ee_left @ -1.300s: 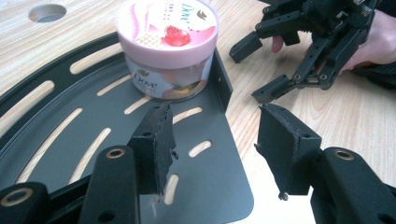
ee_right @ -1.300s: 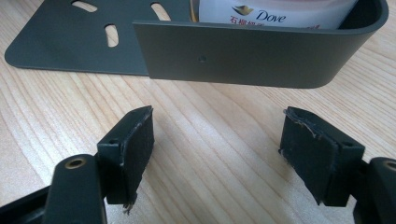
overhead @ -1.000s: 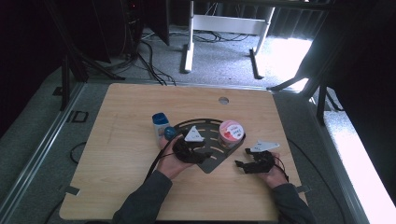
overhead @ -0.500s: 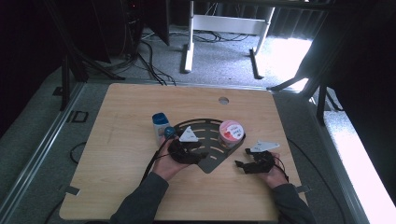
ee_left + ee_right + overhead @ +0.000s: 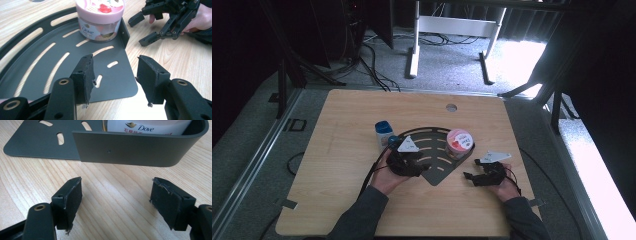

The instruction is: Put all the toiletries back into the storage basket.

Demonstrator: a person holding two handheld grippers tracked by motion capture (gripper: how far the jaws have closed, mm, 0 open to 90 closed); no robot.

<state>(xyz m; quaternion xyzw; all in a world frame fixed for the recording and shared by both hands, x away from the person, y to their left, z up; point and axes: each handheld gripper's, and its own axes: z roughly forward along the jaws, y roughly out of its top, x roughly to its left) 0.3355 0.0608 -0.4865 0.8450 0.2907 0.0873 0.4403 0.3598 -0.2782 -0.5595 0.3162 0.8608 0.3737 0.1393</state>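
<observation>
On the wooden counter lies a dark fan-shaped metal tray with curved slots, its raised curved rim on the far side and its flat pointed corner aimed toward the person. The left gripper rests low over the tray's near left part, held in the left hand, with the forearm coming in from the bottom edge and angled up and to the right. In the left gripper view its fingers stand spread with nothing between them, one over the slotted tray floor, the other over bare wood just beyond the tray's straight edge. A pink-lidded Dove cream jar stands upright in the tray's far right corner against the side wall. The right gripper sits on the counter just right of the tray, cupped in the right hand; its fingers are spread wide and empty, facing the tray's outer wall. A blue-capped white bottle stands upright just beside the tray's left end.
</observation>
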